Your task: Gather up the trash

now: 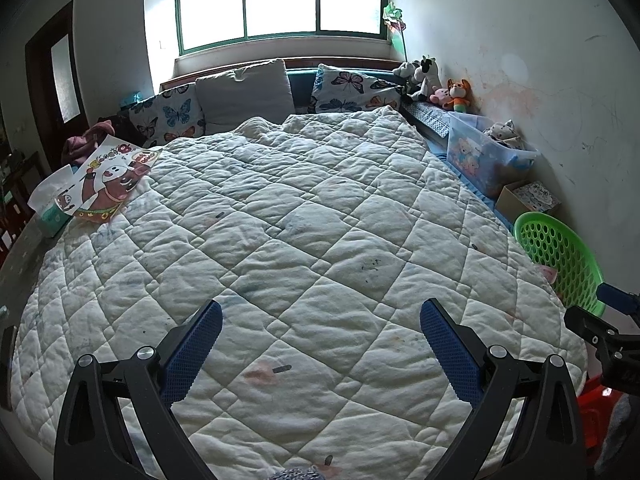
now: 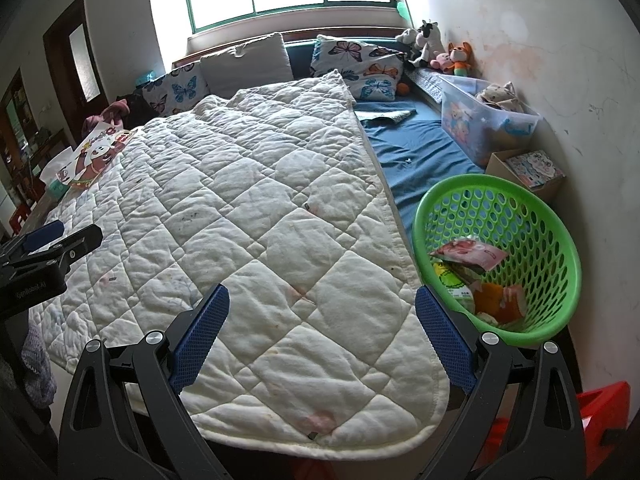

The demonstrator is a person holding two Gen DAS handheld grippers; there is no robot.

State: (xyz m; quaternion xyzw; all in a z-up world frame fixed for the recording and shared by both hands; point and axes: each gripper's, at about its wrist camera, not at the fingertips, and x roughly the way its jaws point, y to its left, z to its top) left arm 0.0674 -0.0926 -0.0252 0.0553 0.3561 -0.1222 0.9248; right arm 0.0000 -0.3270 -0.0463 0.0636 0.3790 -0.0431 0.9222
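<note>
Bed, quilt (image 2: 256,184) spread; green basket (image 2: 556,216) with wrappers (image 2: 468,254) just right of right tongs (image 2: 322,332). Left tongs (image 1: 320,344), right tongs: spread, empty.

the left gripper (image 1: 321,322) has two black angular arms with triangular cut-outs, round silver screw heads at the joints, and blue finger pads (image 1: 448,350) covered in a fine dotted grip texture. the right gripper (image 2: 322,312) is built the same: black frame, silver screws, textured blue pads (image 2: 200,336). seen from the right wrist, the left tool's black body carries small pale lettering
</note>
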